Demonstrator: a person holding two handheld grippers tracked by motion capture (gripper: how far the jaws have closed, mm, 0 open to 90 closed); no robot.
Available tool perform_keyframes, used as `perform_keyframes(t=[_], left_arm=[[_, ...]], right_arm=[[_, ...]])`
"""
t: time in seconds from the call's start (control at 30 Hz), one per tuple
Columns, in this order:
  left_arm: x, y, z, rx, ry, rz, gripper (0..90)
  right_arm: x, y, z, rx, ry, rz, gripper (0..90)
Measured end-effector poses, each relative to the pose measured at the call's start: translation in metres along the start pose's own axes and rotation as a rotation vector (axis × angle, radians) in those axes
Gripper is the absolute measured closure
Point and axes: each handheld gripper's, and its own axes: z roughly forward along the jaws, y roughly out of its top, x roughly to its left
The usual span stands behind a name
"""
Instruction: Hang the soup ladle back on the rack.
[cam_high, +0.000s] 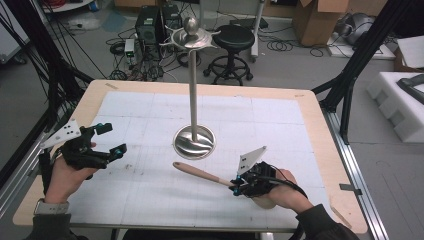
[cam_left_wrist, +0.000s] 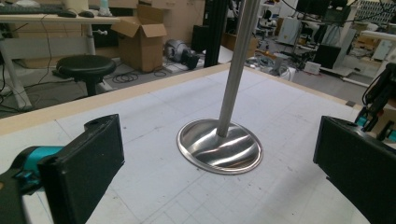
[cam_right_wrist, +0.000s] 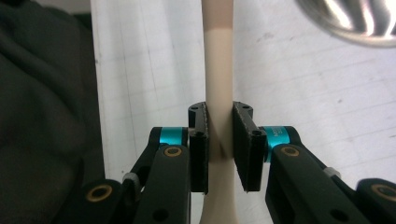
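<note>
At the lower right of the high view, the right tongs (cam_high: 235, 189) are gripping a wooden utensil (cam_high: 200, 174) by its handle end.

It is looking light, stiff and smooth, so a long lever from that end grip; a hold nearer its middle would likely be steadier. It is lying up-left toward the steel stand (cam_high: 194, 141) at frame centre. The left tongs (cam_high: 114, 140) are hanging wide and empty above the surface (cam_high: 280, 135).

Each black claw, the left claw (cam_high: 111, 140) and the right claw (cam_high: 234, 189), carries teal collars, brass-coloured screws, flat black pads, a grey three-cornered plate and a trailing black cable, while the person wears dark sleeves and a pale wristband on the left wrist.
</note>
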Motion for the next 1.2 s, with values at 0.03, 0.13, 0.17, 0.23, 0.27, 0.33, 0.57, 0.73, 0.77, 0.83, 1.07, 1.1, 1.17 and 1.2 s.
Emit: perform_keyframes(t=[0.03, 0.13, 0.17, 0.23, 0.27, 0.33, 0.57, 0.73, 0.77, 0.83, 1.07, 1.1, 1.17, 1.2], left_arm=[[0.0, 0.0, 0.0, 0.001, 0.0, 0.0, 2.2], [0.0, 0.0, 0.0, 0.004, 0.0, 0.002, 2.2], [0.0, 0.0, 0.0, 0.003, 0.001, 0.002, 2.2], [0.0, 0.0, 0.0, 0.003, 0.001, 0.002, 2.2], [0.0, 0.0, 0.0, 0.004, 0.001, 0.002, 2.2], [0.0, 0.0, 0.0, 0.006, 0.001, 0.002, 2.2], [-0.001, 0.0, 0.001, 0.007, 0.002, -0.002, 2.2], [0.0, 0.0, 0.0, 0.009, 0.002, 0.0, 2.2], [0.0, 0.0, 0.0, 0.01, 0.002, 0.0, 2.2], [-0.001, -0.001, 0.001, 0.011, 0.001, 0.001, 2.2], [-0.001, -0.001, 0.001, 0.015, 0.001, 0.0, 2.2], [-0.001, -0.001, 0.001, 0.015, 0.001, 0.0, 2.2], [-0.001, -0.001, 0.001, 0.016, 0.001, 0.0, 2.2], [-0.001, -0.001, 0.001, 0.016, 0.001, -0.001, 2.2]], right_arm=[[-0.001, -0.001, -0.002, -0.017, -0.001, 0.001, 78.2], [-0.004, -0.002, -0.009, -0.066, -0.005, 0.002, 78.2], [-0.004, -0.003, -0.011, -0.074, -0.005, 0.007, 78.2], [-0.007, -0.004, -0.015, -0.097, -0.017, 0.013, 78.2], [-0.008, -0.005, -0.017, -0.107, -0.018, 0.019, 78.2], [-0.01, -0.006, -0.02, -0.123, -0.028, 0.033, 78.3], [-0.018, -0.012, -0.033, -0.217, -0.051, 0.101, 78.2], [-0.025, -0.016, -0.043, -0.298, -0.065, 0.13, 78.2], [-0.026, -0.017, -0.045, -0.311, -0.07, 0.141, 78.2], [-0.028, -0.018, -0.049, -0.336, -0.078, 0.159, 78.2], [-0.034, -0.023, -0.06, -0.377, -0.137, 0.199, 78.2], [-0.035, -0.023, -0.062, -0.381, -0.155, 0.207, 78.2], [-0.037, -0.024, -0.065, -0.395, -0.174, 0.221, 78.2], [-0.038, -0.024, -0.066, -0.401, -0.186, 0.225, 78.3]])
